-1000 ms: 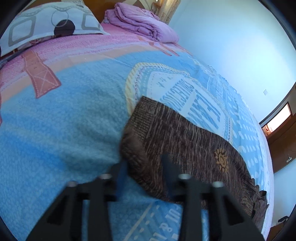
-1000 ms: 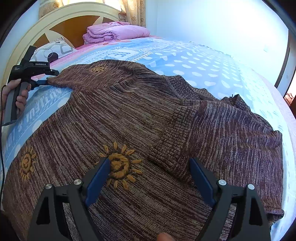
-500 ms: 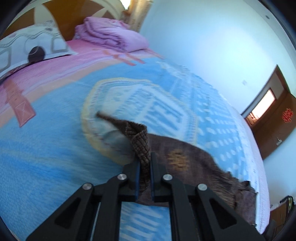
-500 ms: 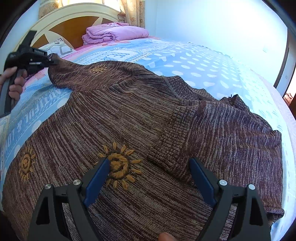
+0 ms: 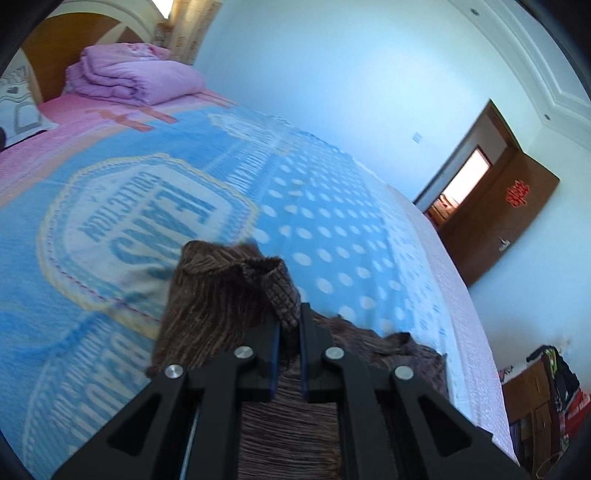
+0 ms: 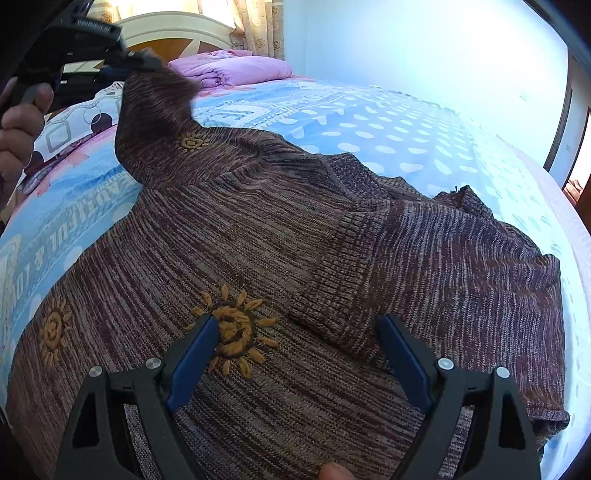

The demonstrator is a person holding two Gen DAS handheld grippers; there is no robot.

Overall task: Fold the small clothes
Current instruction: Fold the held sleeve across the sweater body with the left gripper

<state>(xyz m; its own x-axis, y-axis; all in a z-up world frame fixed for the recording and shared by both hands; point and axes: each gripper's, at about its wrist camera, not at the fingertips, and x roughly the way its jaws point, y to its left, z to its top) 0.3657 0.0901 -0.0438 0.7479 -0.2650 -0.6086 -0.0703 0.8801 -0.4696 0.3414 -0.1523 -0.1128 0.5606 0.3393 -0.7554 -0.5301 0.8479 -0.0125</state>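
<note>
Pale blue walls and a wooden door point(image 5: 491, 206) frame a wide bed point(image 5: 332, 229) under a blue printed bedspread, where we work on a brown knitted sweater point(image 6: 258, 229) with orange sun embroidery. We see our left gripper point(image 5: 288, 325) pinching a ribbed cuff of the sweater sleeve point(image 5: 221, 291), its blue pads pressed together on the knit, the sleeve lifted off the bedspread and draping down beneath the tongs. From the right wrist view, that same gripper point(image 6: 147, 62) appears high at the upper left, gripped by a hand point(image 6: 22, 118), with the sleeve stretched up from the body of the garment. Our right gripper point(image 6: 299, 343) hangs just over the sweater's front with its fingers spread wide, one blue pad point(image 6: 195, 350) beside the largest embroidered sun point(image 6: 232, 332), the other at the edge of a folded-over ribbed hem point(image 6: 332, 295); we cannot tell whether the tips touch the knit. A folded lilac quilt point(image 5: 129, 74) sits near the wooden headboard point(image 6: 173, 33), well apart from the sweater, with a patterned pillow point(image 6: 74, 118) beside it. A second small sun point(image 6: 55, 328) lies near the garment's left edge.
</note>
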